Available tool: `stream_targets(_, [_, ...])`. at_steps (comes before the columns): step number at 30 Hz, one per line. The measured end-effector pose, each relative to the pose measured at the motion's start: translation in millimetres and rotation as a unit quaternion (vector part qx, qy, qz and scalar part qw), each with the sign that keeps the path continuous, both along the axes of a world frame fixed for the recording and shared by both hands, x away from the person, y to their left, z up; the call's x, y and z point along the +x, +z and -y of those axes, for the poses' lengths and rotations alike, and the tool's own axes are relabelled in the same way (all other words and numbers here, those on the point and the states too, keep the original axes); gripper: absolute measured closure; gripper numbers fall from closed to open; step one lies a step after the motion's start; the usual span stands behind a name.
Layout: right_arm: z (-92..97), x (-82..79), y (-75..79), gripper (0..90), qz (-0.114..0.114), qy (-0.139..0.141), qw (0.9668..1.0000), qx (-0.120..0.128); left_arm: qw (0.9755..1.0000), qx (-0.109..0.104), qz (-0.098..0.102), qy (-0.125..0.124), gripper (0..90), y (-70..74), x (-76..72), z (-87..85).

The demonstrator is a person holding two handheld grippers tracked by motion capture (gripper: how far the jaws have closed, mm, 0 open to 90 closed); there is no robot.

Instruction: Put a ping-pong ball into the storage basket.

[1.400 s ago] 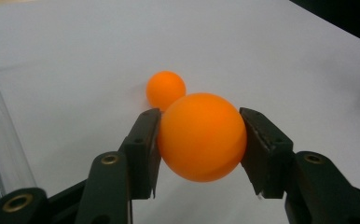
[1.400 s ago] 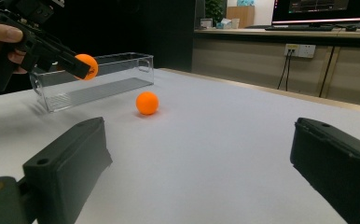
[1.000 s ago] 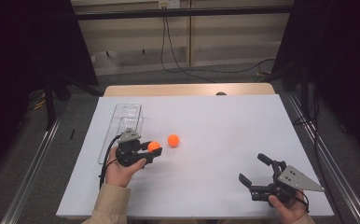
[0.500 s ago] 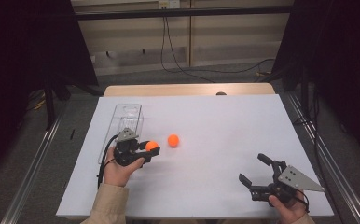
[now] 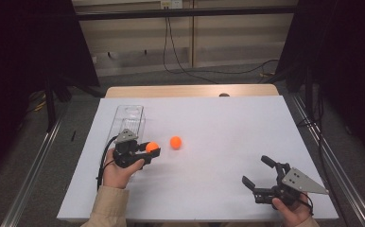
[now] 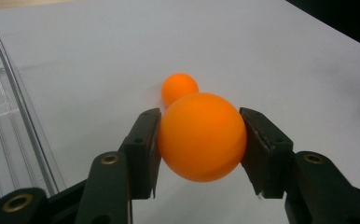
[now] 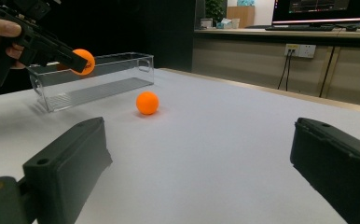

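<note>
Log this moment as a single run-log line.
left claw: shut on held orange ball | right claw: open, nothing between jaws | second orange ball: on table | clear bin: beside left claw

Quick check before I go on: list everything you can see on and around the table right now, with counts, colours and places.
Small orange plastic balls: 2, orange; one held ball clamped in the left tongs, one loose ball on the sheet right of it.
Clear plastic rectangular bin: 1, transparent; left part of the table, beyond the left tongs.
White table sheet: 1, white; covers the tabletop.
Wooden table edge: 1, light brown; far side.
Black cables: several, black; floor beyond the table.
Left tongs: 1, black; shut on the held ball, above the sheet.
Right tongs: 1, black; open, near right corner.
</note>
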State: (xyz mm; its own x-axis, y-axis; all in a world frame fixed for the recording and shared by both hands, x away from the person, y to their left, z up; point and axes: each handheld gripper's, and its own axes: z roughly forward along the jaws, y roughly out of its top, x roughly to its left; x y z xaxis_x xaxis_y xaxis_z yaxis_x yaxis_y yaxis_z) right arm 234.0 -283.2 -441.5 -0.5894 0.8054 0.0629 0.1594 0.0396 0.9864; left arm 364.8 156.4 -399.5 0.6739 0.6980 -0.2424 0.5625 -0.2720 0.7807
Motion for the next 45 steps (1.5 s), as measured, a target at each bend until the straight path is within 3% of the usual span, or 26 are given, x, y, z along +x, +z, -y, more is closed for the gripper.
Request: stream_targets(45, [-0.5,0.2,-0.2,3.2,-0.001,0.000,1.0000,0.000,0.9998,0.002,0.008,0.017,50.8,6.2,0.3,-11.7])
